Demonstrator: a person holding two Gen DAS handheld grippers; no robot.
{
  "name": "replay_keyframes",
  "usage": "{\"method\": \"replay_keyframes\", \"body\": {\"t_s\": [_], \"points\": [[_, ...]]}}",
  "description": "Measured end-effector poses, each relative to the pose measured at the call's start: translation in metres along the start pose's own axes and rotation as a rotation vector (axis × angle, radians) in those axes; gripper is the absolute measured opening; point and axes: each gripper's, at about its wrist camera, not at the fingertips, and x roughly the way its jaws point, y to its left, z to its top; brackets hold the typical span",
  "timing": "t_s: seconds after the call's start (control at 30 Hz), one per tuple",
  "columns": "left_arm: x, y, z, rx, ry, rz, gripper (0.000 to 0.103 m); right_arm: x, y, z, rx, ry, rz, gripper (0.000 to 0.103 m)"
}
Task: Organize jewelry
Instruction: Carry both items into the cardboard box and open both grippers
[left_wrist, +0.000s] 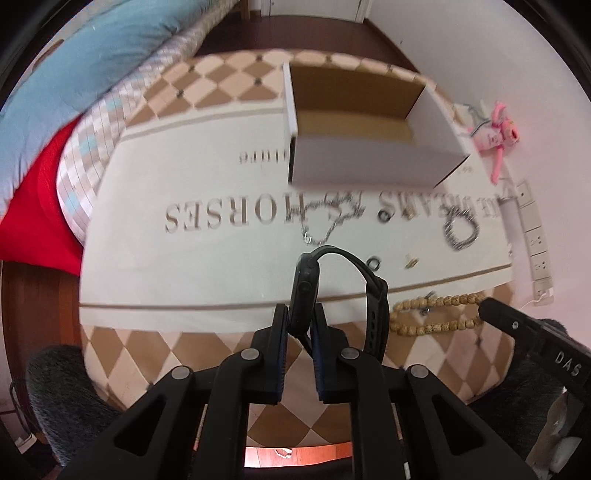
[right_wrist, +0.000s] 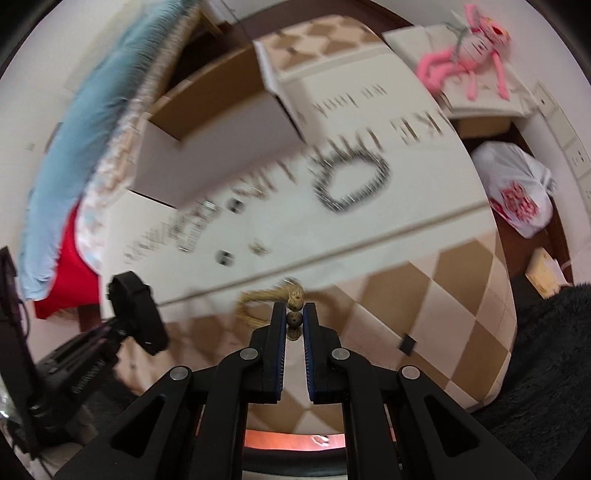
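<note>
My tabletop (left_wrist: 207, 266) wears a lettered cloth; an open box (left_wrist: 369, 147) sits on it, a bed (left_wrist: 74, 74) beyond its left. Nearer than the box, my left tongs (left_wrist: 300, 325) clench a black watch (left_wrist: 306, 291) upright; my right tongs (right_wrist: 294, 320) pinch the wooden bead strand (right_wrist: 295, 295).

Your left gripper (left_wrist: 300, 325) is clamped on the black watch (left_wrist: 306, 291), its strap (left_wrist: 375, 295) arching to the right. Beyond it on the tablecloth (left_wrist: 221, 266) sits an open box (left_wrist: 369, 162), and the wooden bead string (left_wrist: 436, 314) lies near the right gripper (left_wrist: 495, 310).
</note>
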Motion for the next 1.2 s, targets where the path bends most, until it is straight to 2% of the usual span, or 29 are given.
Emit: {"method": "replay_keyframes", "body": {"t_s": [0.13,0.23,0.43,0.57,0.73,0.93,1.03,1.13,1.2], "points": [[-0.017,-0.006,0.025,0.005,-0.048,-0.01,0.009,-0.033,0.025,0.014,-0.038,-0.046,0.047,0.009],[-0.029,-0.013,0.046,0.016,-0.081,-0.022,0.009,-0.054,0.03,0.026,-0.063,-0.078,0.077,0.009],[-0.041,-0.021,0.096,0.027,-0.143,-0.025,0.009,-0.092,0.059,0.074,-0.129,-0.161,0.134,0.009],[-0.039,-0.023,0.127,0.027,-0.165,-0.019,0.009,-0.096,0.079,0.107,-0.181,-0.202,0.122,0.009],[-0.025,-0.026,0.154,0.036,-0.155,-0.013,0.009,-0.081,0.094,0.142,-0.213,-0.201,0.106,0.009],[0.004,-0.027,0.173,0.038,-0.102,-0.016,0.009,-0.041,0.094,0.169,-0.19,-0.145,0.084,0.009],[0.017,-0.024,0.181,0.017,-0.072,-0.034,0.011,-0.024,0.087,0.176,-0.164,-0.112,0.116,0.009],[0.025,-0.022,0.188,-0.021,-0.033,-0.05,0.013,-0.001,0.082,0.187,-0.164,-0.028,0.197,0.01],[0.025,-0.02,0.191,-0.041,-0.021,-0.049,0.016,0.011,0.078,0.191,-0.169,0.008,0.186,0.01]]}}
